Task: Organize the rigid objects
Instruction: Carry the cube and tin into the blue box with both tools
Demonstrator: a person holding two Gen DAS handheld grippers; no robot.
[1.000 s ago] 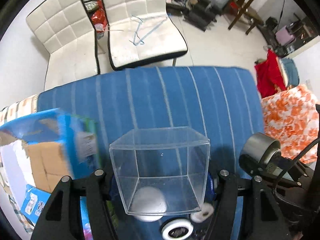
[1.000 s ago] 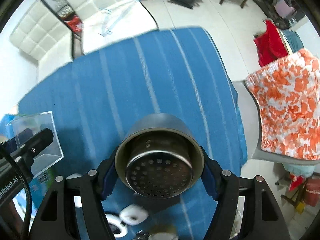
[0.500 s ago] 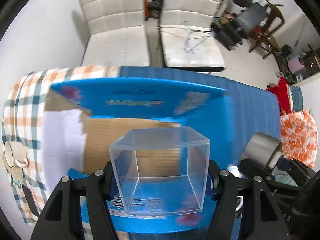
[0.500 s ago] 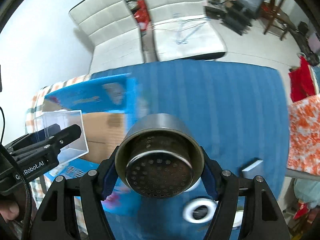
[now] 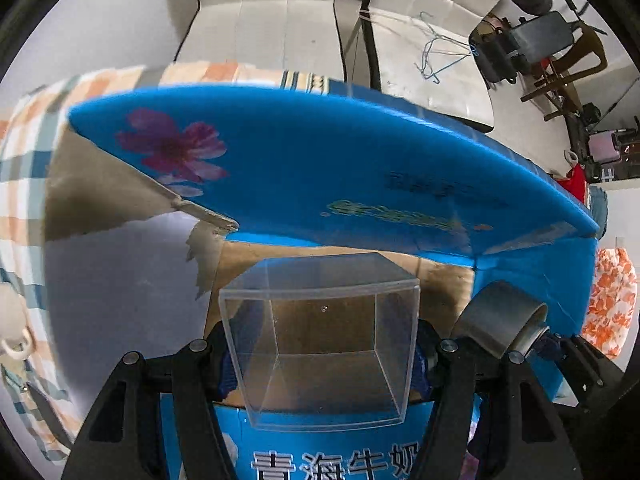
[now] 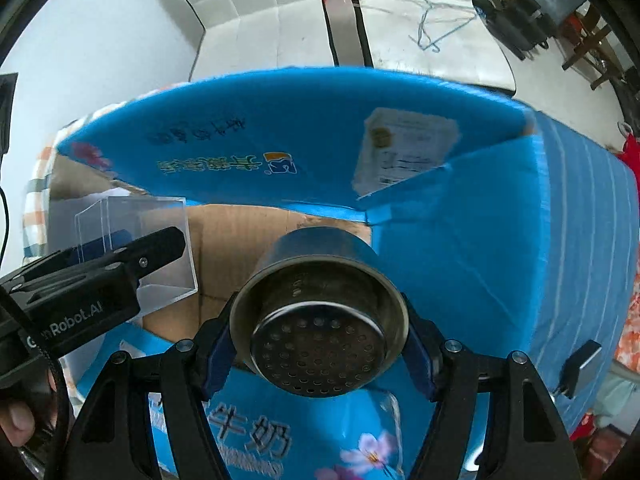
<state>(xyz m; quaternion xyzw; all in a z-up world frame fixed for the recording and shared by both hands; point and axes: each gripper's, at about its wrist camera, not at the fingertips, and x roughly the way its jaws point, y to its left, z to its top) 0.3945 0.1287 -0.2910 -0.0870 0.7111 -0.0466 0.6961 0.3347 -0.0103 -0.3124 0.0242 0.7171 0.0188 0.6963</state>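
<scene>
Left gripper (image 5: 320, 354) is clamped on a clear plastic box (image 5: 320, 344), open side toward the camera, held over the open blue carton (image 5: 320, 168). Right gripper (image 6: 320, 340) is closed around a steel cup (image 6: 320, 320) with a perforated insert, also above the carton's brown cardboard floor (image 6: 240, 248). Carton sits on a blue striped cloth (image 6: 580, 220); a plaid cloth (image 5: 24, 160) lies left of it. Two white padded chairs (image 5: 260, 8) stand behind, on a light floor. Carton front reads "青海牛奶"; a white label (image 6: 404, 148) is stuck inside the flap, text too blurred. Left gripper body reads "Robot.AI". The raised flap blocks the far table edge.
</scene>
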